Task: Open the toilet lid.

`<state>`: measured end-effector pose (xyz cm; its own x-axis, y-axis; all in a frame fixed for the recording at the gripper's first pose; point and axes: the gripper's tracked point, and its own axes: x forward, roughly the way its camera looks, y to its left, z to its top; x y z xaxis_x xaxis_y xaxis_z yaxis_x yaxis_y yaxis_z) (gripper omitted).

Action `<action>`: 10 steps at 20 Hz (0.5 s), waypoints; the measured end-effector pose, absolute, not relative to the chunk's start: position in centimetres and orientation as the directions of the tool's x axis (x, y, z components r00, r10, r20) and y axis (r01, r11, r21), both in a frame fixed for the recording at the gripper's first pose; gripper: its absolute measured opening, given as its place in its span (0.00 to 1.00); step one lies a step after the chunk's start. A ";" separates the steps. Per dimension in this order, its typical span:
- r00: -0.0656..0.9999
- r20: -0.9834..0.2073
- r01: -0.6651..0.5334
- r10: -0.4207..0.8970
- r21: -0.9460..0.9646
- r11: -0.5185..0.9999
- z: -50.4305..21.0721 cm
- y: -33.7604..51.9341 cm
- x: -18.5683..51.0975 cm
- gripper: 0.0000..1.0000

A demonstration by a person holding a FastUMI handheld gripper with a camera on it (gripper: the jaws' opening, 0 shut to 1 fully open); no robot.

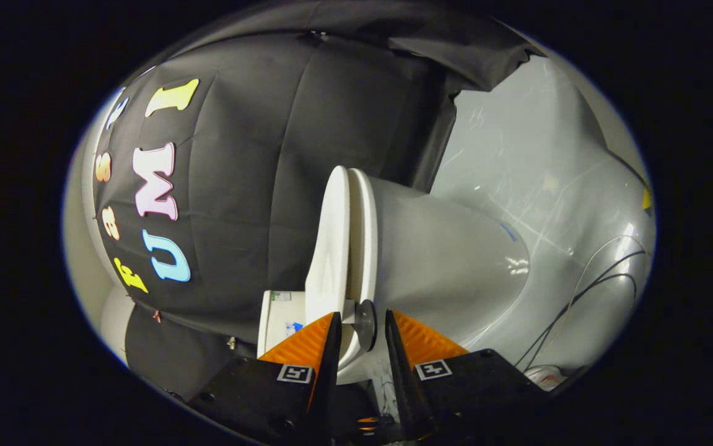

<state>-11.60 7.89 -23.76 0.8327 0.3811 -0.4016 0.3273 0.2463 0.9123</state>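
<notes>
Gripper (361, 337): fingers a narrow gap apart, pointing at the near edge of the toilet; whether either pad touches anything cannot be told.
Knob (366, 323): small dark disc on a short pale stub at the lid's edge, sitting in the gap between the fingertips.
Lid (328, 248): white, seen edge-on, lying close against the seat (363, 238) with only a thin slit between them.
Bowl (449, 260): grey-white, swelling away beyond the fingers.
Tank (279, 319): white box with a small sticker, beside the lid.
Floor (548, 179): pale, glossy, scuffed.
Cables (585, 288): thin, dark, trailing across the floor past the bowl.
</notes>
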 end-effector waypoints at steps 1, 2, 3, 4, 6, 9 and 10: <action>0.831 -0.401 0.317 0.384 0.911 0.264 -24.2 7.9 -11.5 0.45; 0.824 -0.406 0.321 0.395 0.909 0.266 -24.5 8.0 -11.8 0.45; 0.828 -0.396 0.319 0.397 0.915 0.248 -24.4 7.9 -11.6 0.45; 0.823 -0.416 0.339 0.388 0.906 0.253 -24.7 8.1 -11.7 0.45; 0.836 -0.419 0.348 0.355 0.904 0.247 -25.0 7.4 -11.1 0.24; 0.840 -0.399 0.342 0.369 0.916 0.211 -24.9 7.2 -11.3 0.12; 0.840 -0.393 0.338 0.373 0.918 0.207 -24.9 7.3 -11.6 0.08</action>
